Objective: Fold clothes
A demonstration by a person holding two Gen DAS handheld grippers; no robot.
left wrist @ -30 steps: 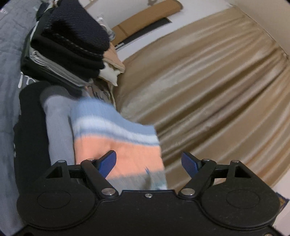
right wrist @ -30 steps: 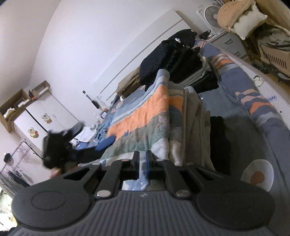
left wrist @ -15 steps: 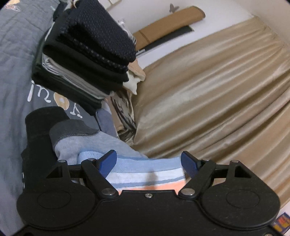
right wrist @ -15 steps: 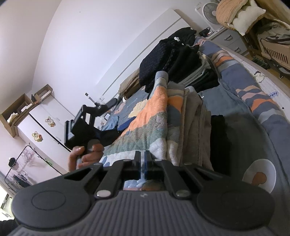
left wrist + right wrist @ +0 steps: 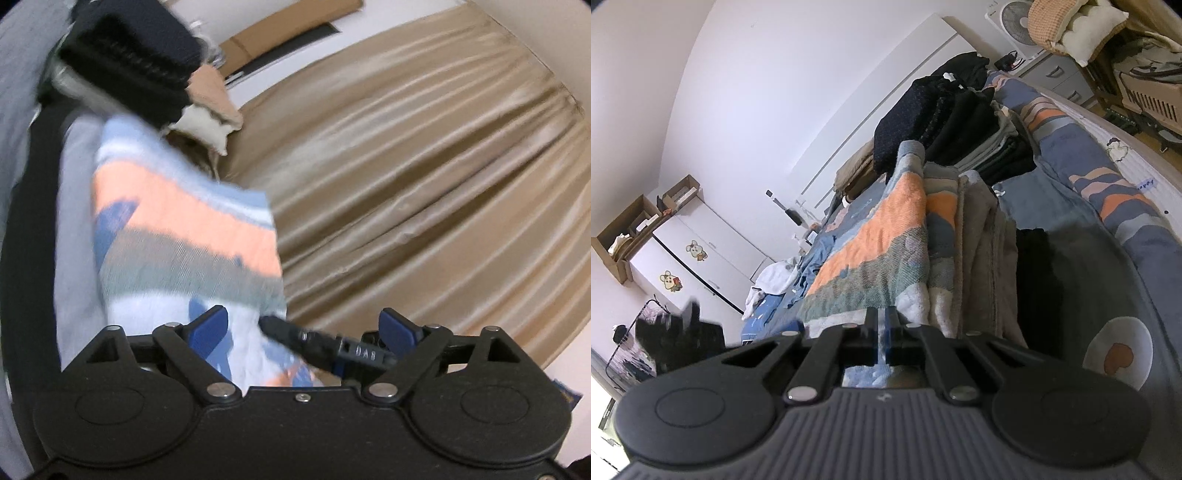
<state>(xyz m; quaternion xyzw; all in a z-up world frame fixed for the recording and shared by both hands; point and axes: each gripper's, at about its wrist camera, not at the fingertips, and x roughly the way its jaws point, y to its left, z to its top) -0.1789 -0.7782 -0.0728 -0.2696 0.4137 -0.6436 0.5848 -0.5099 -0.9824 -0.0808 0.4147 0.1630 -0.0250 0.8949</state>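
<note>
left view blurred; right gripper (image 5: pixel 885 334) hides the striped garment's (image 5: pixel 875 251) pinched edge.

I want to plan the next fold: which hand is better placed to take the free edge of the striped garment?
Left. The left gripper is opening with nothing held, near the striped garment; the right gripper is shut on it.
</note>
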